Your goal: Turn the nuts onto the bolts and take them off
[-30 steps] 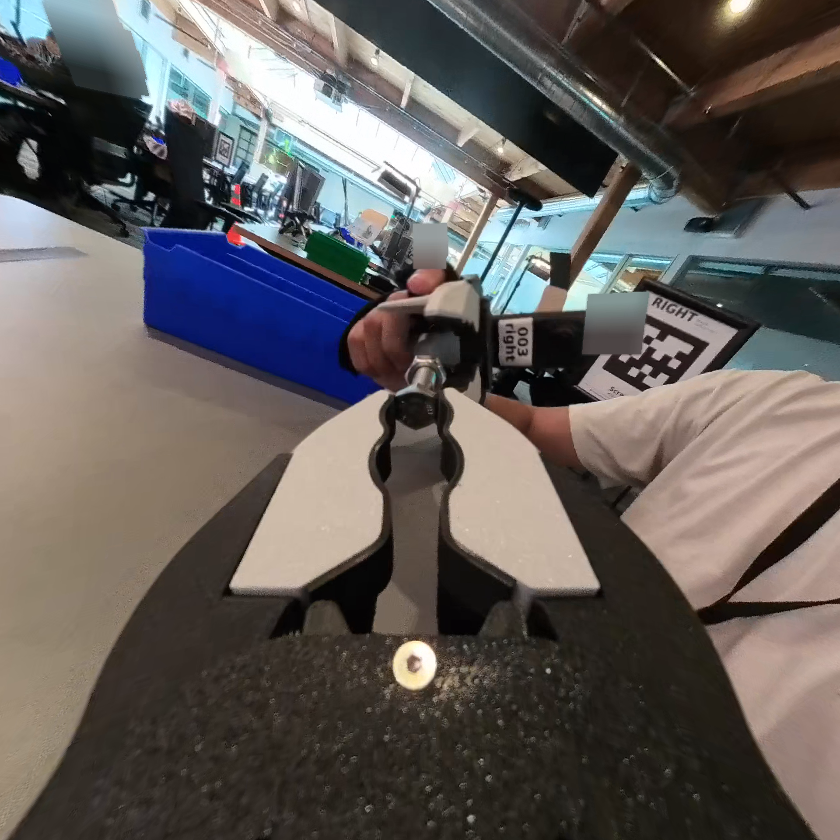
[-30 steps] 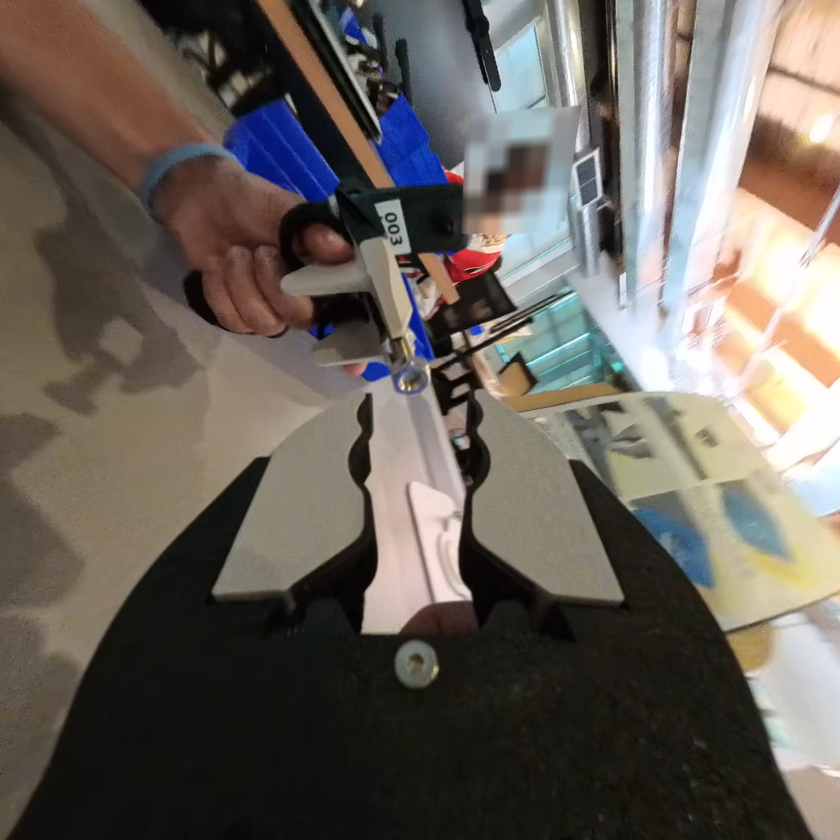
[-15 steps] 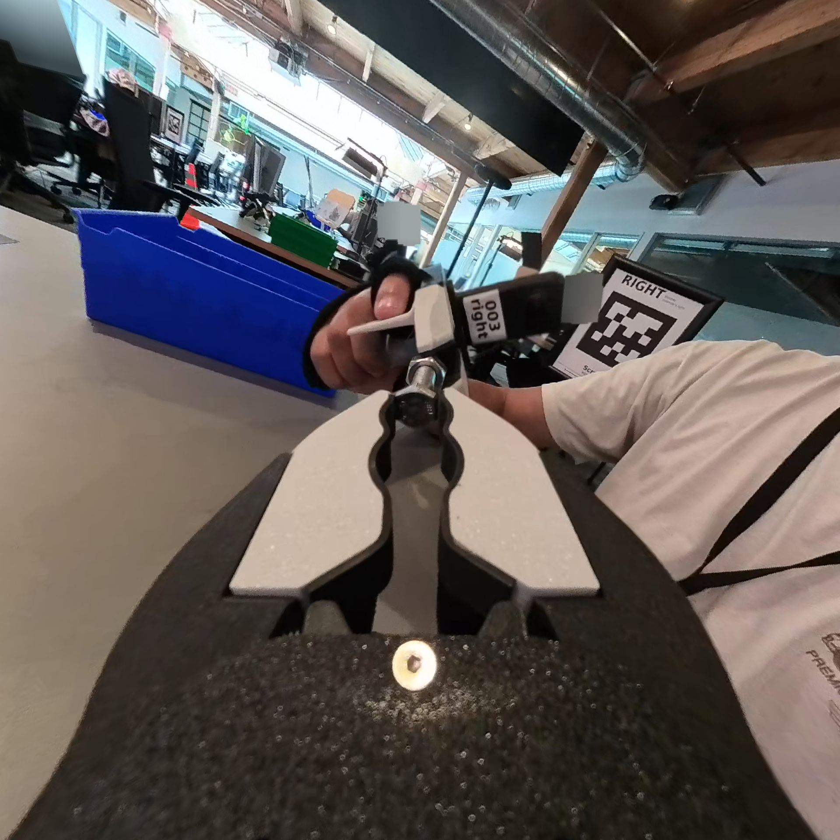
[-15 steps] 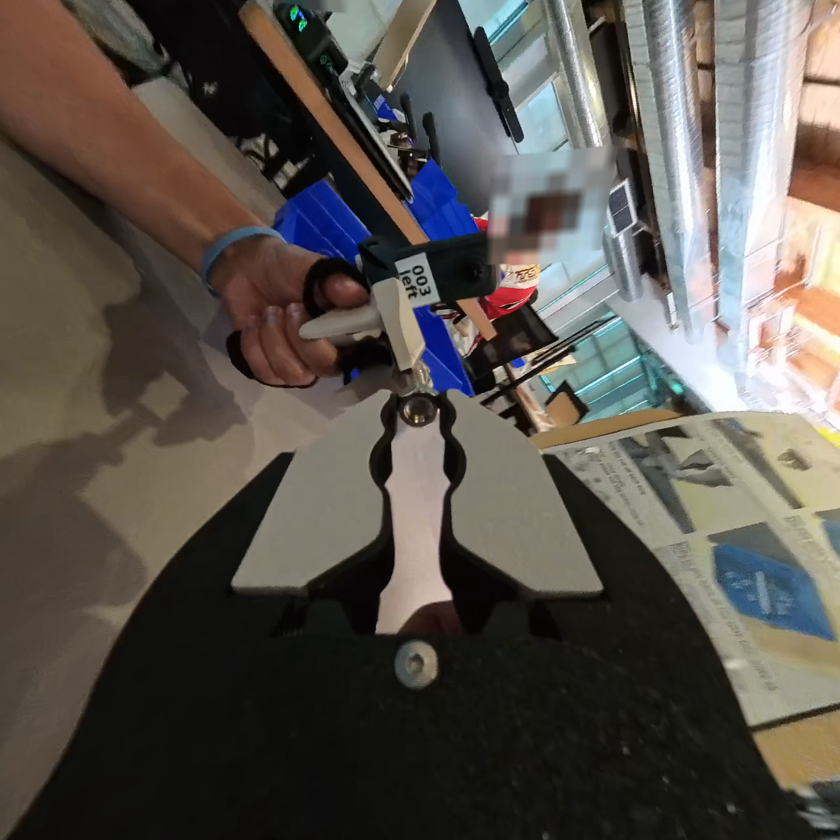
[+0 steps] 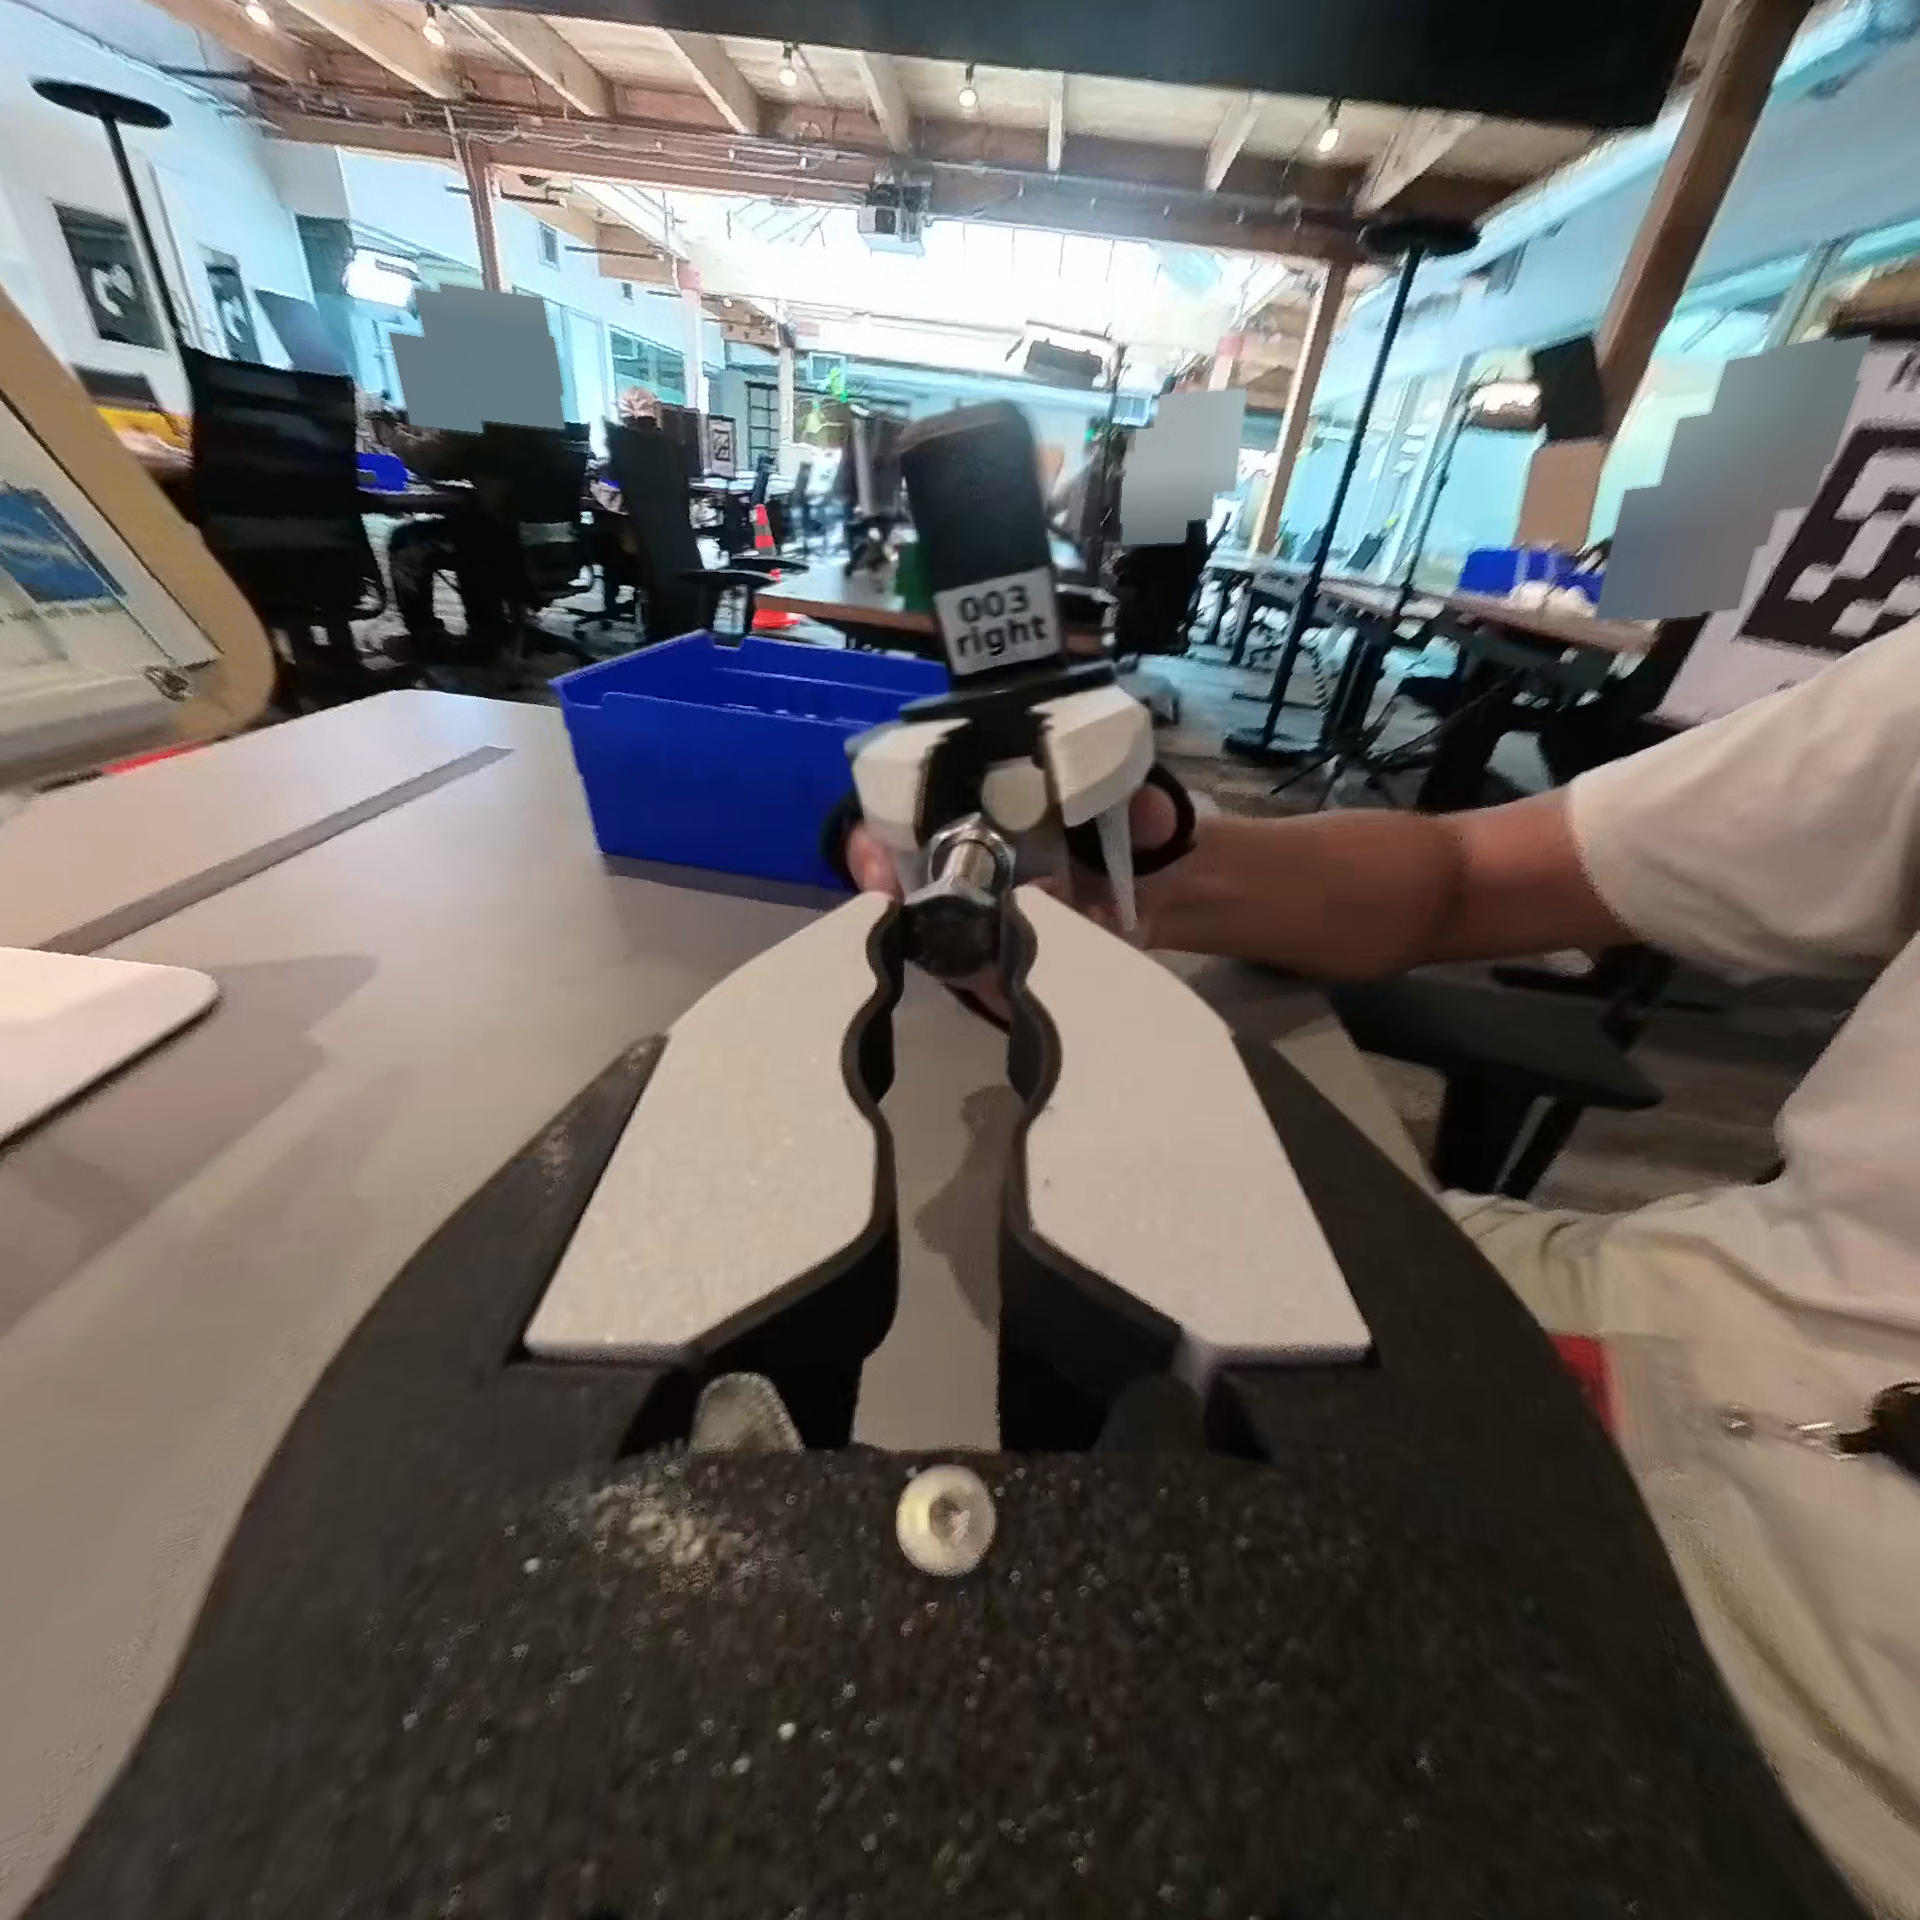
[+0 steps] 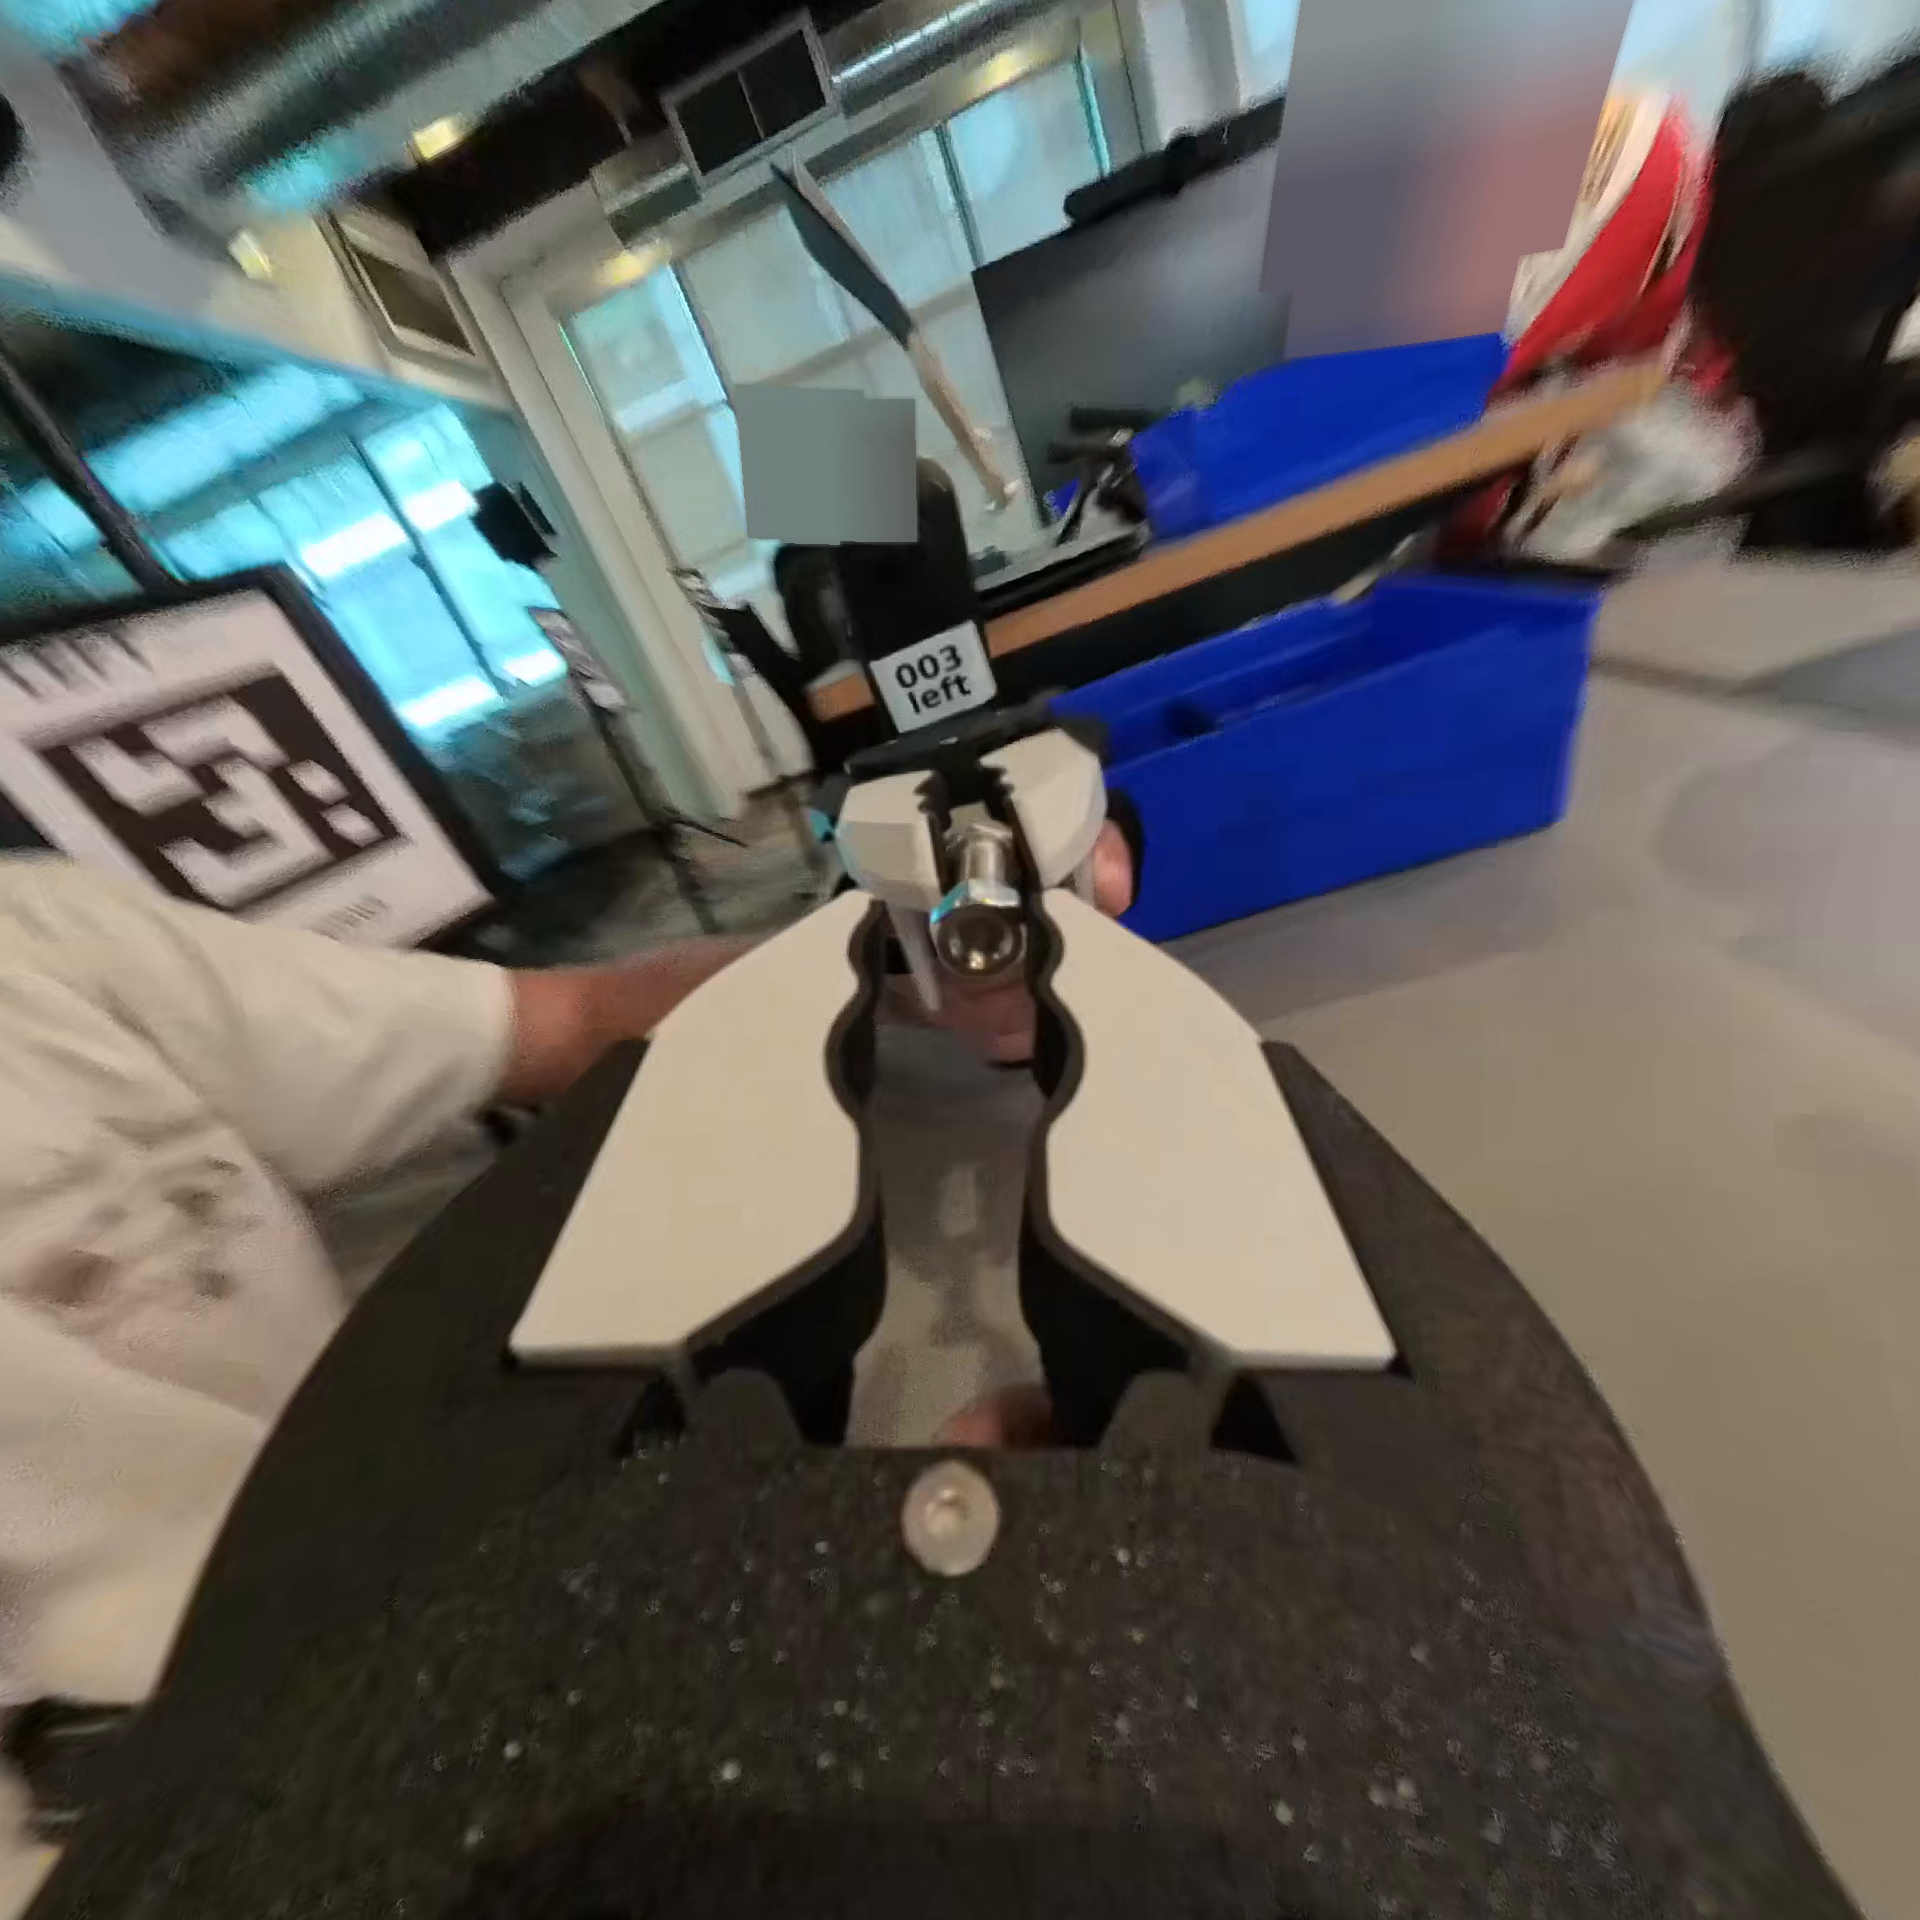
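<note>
Grey tabletop point(image 5: 312, 987) stretches under both tools, with a blue bin point(image 5: 727, 769) resting on it as the landmark; behind the bin an open office of chairs and desks recedes under timber beams

Just in front of the bin and raised off the table, the two grippers meet nose to nose along one line. The left gripper point(image 5: 954, 935) is clenched on the dark hexagonal end of the bolt point(image 5: 961, 883), which seems to be its head. From there the shiny shank runs straight away toward the bin into the right gripper point(image 6: 977, 940), whose tips close round the other hexagonal end, the nut point(image 6: 977, 940) by my judgement, though threads are too small to read. Holding the pair coaxial looks deliberate: one tool can anchor the bolt while the other twists, and keeping it in the air leaves room for a wrist to roll.

Each hand wraps its handle from below, the right hand point(image 5: 1153, 862) beside the bin's near corner, the forearm reaching in level from the person's white-sleeved side. Whether the nut is going on or coming off, I cannot tell
</note>
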`<state>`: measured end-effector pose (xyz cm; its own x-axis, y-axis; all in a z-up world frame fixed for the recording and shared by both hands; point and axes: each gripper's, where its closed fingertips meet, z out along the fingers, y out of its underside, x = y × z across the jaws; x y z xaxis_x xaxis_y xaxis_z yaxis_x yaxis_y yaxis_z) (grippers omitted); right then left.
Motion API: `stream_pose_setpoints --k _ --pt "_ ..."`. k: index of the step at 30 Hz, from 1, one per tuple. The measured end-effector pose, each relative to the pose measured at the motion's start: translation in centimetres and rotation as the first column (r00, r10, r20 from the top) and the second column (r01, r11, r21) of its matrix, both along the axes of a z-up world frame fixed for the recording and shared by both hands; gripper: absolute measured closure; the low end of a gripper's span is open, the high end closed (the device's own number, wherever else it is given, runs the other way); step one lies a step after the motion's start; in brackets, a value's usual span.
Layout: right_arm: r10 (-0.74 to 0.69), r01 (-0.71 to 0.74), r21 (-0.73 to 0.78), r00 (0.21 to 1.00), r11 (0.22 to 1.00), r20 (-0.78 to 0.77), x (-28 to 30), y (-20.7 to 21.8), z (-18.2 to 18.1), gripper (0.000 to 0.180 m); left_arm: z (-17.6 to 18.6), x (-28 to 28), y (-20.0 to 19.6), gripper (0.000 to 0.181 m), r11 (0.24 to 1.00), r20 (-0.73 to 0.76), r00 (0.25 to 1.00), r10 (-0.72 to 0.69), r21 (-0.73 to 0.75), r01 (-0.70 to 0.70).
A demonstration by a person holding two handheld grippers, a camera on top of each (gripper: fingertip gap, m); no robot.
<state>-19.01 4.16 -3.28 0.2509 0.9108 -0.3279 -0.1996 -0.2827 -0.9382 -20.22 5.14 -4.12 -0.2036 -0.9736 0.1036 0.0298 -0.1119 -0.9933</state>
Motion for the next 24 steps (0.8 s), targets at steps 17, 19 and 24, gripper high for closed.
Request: stream_pose_setpoints --k 17,19,24 --pt "-0.769 -0.230 0.959 0.579 0.166 0.272 -0.9 -0.9 -1.3 0.147 -1.1 0.0 -2.3 0.164 0.925 -0.025 0.958 -0.284 -0.270 0.267" --pt "-0.753 -0.244 0.952 0.588 0.183 0.296 -0.9 -1.0 -1.9 0.160 -1.2 0.1 -2.7 0.164 0.920 -0.027 0.954 -0.300 -0.274 0.281" --pt "-0.621 -0.089 0.896 0.690 0.436 0.371 -0.9 -1.1 -2.1 0.160 -1.2 0.3 -2.7 0.164 0.954 -0.049 0.968 -0.246 -0.187 0.233"
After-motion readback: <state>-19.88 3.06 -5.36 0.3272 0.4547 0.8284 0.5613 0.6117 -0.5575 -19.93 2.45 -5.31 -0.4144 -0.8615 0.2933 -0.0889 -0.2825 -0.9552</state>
